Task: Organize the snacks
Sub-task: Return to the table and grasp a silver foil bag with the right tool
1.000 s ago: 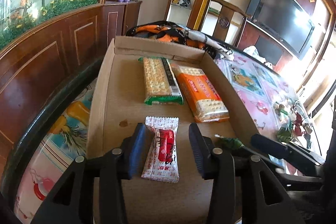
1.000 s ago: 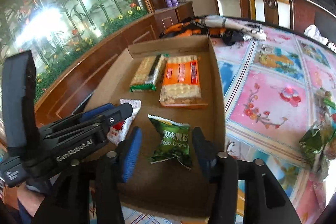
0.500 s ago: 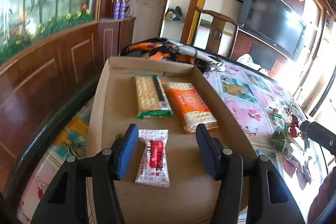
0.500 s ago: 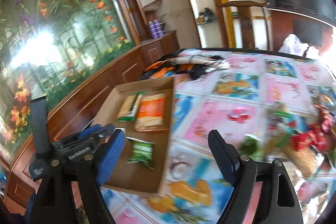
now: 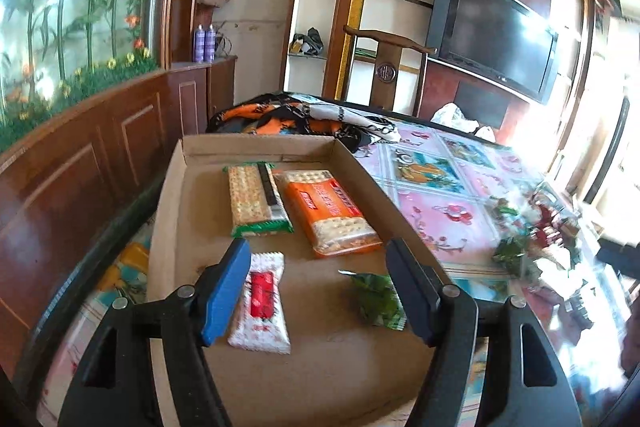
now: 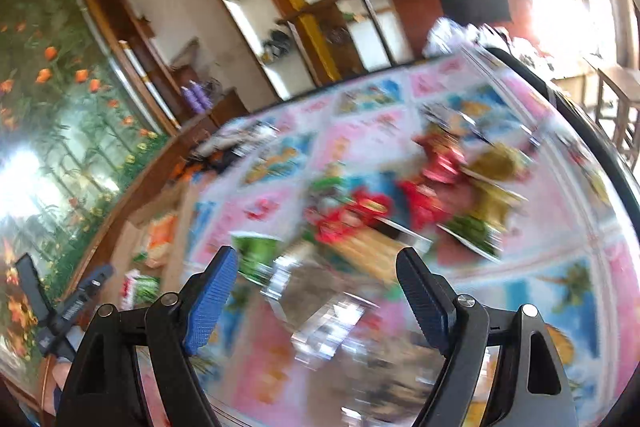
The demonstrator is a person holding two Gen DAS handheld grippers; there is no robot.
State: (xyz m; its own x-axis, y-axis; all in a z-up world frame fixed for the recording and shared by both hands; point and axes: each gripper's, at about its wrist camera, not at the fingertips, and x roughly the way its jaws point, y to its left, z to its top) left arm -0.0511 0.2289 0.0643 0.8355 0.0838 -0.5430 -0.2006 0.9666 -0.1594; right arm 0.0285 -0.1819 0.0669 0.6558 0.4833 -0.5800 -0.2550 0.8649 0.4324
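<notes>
1. Cardboard tray [image 5: 168, 195], table's left edge: four packets. Two cracker packs, green [image 5: 256, 201] and orange [image 5: 330, 209], at far end; stiff, brittle, grip across width.
2. White-red sachet [image 5: 262, 301], green sachet [image 5: 378, 297] nearer: light, crinkly, slippery; pinch mid-body.
3. Left gripper [image 5: 316, 287] opening, nothing held.
4. Right gripper [image 6: 316, 291] wide, empty, over loose snack pile [image 6: 420, 195]; blurred, uncountable.

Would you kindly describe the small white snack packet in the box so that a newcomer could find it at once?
Start at the shallow cardboard box at the wood-panelled side of the table. Two long cracker packs lie at its far end; the white packet lies nearer, close to the left gripper's blue pad. It alone is white with a red label; its neighbour is a crumpled green packet.
</notes>
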